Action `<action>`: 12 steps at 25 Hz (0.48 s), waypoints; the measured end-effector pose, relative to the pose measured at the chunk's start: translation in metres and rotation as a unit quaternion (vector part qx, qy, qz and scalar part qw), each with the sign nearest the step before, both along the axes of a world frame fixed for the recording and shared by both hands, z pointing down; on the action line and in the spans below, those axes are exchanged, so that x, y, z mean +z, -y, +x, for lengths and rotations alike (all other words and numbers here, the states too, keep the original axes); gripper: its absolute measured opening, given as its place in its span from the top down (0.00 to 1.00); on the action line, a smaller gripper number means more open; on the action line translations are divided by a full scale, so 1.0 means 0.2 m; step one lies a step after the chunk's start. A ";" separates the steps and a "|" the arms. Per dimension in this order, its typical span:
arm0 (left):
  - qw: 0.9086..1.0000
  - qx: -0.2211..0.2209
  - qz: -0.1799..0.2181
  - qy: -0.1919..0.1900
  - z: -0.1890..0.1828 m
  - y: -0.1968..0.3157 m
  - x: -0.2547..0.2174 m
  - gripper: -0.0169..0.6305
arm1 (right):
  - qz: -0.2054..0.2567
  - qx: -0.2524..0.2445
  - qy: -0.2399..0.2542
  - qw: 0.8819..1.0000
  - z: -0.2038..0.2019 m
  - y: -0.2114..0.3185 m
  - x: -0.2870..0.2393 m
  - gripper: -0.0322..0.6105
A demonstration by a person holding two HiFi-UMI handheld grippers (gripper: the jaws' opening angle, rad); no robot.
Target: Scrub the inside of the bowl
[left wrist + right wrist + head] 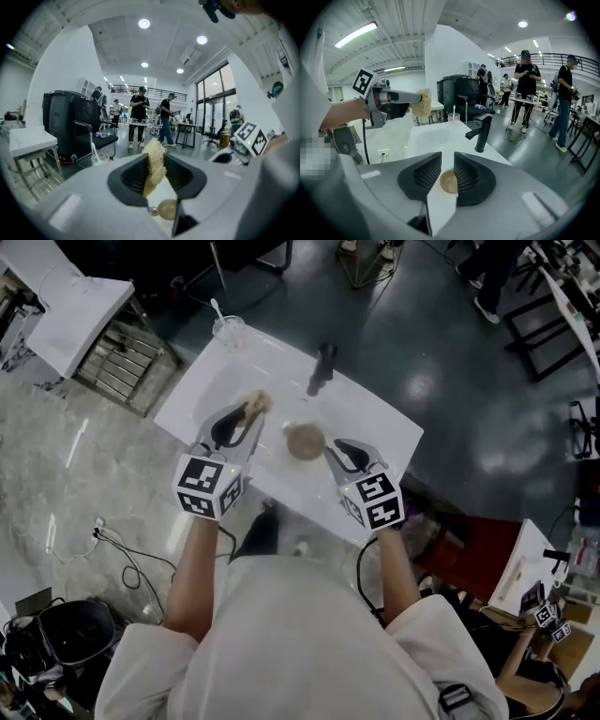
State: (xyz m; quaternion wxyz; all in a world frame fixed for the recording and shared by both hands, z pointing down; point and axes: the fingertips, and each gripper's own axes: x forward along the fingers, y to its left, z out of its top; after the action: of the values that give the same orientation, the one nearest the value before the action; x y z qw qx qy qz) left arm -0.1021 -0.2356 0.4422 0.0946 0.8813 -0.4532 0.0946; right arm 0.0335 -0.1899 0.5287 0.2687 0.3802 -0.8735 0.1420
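Head view, looking steeply down: a person stands at the near edge of a white bench [380, 427] with a gripper in each hand. Nearest, the left gripper [246, 418] is clamped on a pale yellow scrub pad [258, 404], which sticks out past its jaws. The left gripper view shows the pad pinched upright between them. The right gripper [334, 452] has its jaws apart. The right gripper view shows the bowl [449, 182] in the gap ahead of them, and neither jaw seems to press on it. This small brown bowl sits upright near the middle of the bench, between the two grippers. It is just beside the right gripper's tips and near the pad, a little to the pad's right and closer to the person. Pad and bowl are apart. The bowl probably needs steadying first: close the right jaws on its rim, then lower the pad inside and rub around the wall, since a loose bowl would likely slide. Farther back, a black tap [323, 367] stands toward the far edge, and a clear cup [229, 331] holding a white spoon or straw sits at the far left corner
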 end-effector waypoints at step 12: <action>0.998 -0.012 -0.058 0.005 -0.22 0.17 0.33 0.82 | -0.126 -0.048 -0.044 0.990 -0.29 0.14 0.62 0.78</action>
State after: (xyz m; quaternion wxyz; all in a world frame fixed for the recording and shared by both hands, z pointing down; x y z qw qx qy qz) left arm -0.1461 -0.2698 0.5084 0.1447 0.8682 -0.4582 0.1238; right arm -0.0243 -0.2173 0.6536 0.3594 0.3065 -0.8533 0.2208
